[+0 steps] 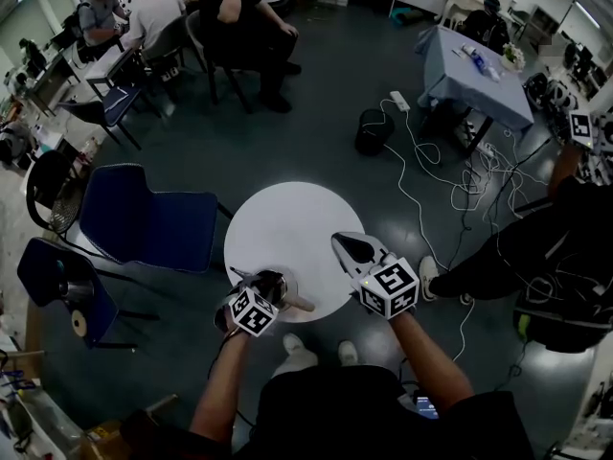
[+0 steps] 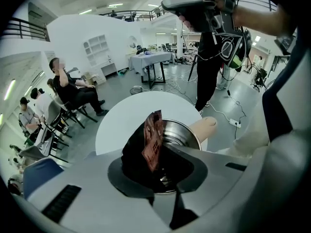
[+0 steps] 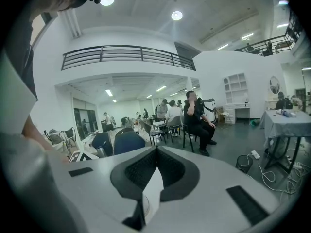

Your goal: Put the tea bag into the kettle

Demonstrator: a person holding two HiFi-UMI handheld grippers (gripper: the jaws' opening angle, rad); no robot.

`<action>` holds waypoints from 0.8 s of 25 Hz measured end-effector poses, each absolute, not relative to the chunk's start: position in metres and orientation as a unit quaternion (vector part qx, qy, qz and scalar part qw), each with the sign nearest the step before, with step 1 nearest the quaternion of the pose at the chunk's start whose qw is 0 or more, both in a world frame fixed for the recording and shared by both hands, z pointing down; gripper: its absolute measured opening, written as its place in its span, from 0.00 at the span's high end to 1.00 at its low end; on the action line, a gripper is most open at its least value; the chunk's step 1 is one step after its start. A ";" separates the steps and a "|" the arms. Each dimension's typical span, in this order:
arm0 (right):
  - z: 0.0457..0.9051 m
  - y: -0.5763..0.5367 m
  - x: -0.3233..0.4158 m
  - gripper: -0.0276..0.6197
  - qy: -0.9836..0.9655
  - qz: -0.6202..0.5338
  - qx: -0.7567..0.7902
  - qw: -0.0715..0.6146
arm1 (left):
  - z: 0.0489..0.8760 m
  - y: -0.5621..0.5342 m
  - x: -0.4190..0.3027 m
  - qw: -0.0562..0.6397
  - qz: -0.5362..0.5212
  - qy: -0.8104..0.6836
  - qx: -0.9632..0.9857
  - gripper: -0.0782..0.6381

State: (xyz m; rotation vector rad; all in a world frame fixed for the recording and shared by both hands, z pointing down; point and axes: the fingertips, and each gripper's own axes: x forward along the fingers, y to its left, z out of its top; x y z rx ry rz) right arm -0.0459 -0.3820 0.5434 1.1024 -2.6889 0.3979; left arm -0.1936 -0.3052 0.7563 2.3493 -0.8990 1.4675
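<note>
A reddish-brown tea bag (image 2: 152, 141) stands upright between the jaws of my left gripper (image 2: 158, 155), which is shut on it. Right below and behind it is the open mouth of a steel kettle (image 2: 181, 134) with a beige handle (image 2: 205, 126). In the head view the left gripper (image 1: 266, 291) hangs over the kettle (image 1: 276, 278) at the near edge of the round white table (image 1: 287, 223). My right gripper (image 1: 345, 244) is raised beside the kettle; its jaws (image 3: 154, 171) are shut on a white paper slip (image 3: 151, 194). The kettle's inside is hidden.
Two blue chairs (image 1: 144, 220) stand left of the table. A black bin (image 1: 374, 130) and loose white cables (image 1: 460, 190) lie on the floor beyond it. A person in black (image 1: 536, 247) stands at the right; others sit at the back left.
</note>
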 end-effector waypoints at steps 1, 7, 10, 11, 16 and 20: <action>0.543 -0.381 -0.047 0.93 -0.912 0.134 0.372 0.104 | 0.755 -0.305 -0.194 0.113 0.499 -0.308 0.802 0.77; 0.546 -0.380 -0.047 0.93 -0.916 0.128 0.366 0.103 | 0.746 -0.306 -0.189 0.105 0.486 -0.317 0.808 0.76; 0.547 -0.379 -0.047 0.93 -0.917 0.129 0.362 0.105 | 0.738 -0.307 -0.188 0.100 0.482 -0.323 0.809 0.76; 0.547 -0.379 -0.048 0.93 -0.918 0.129 0.360 0.105 | 0.735 -0.308 -0.189 0.099 0.480 -0.324 0.809 0.76; 0.543 -0.381 -0.052 0.93 -0.920 0.129 0.355 0.104 | 0.721 -0.307 -0.190 0.096 0.475 -0.328 0.811 0.76; 0.541 -0.380 -0.055 0.93 -0.922 0.129 0.350 0.103 | 0.715 -0.304 -0.190 0.096 0.474 -0.333 0.810 0.76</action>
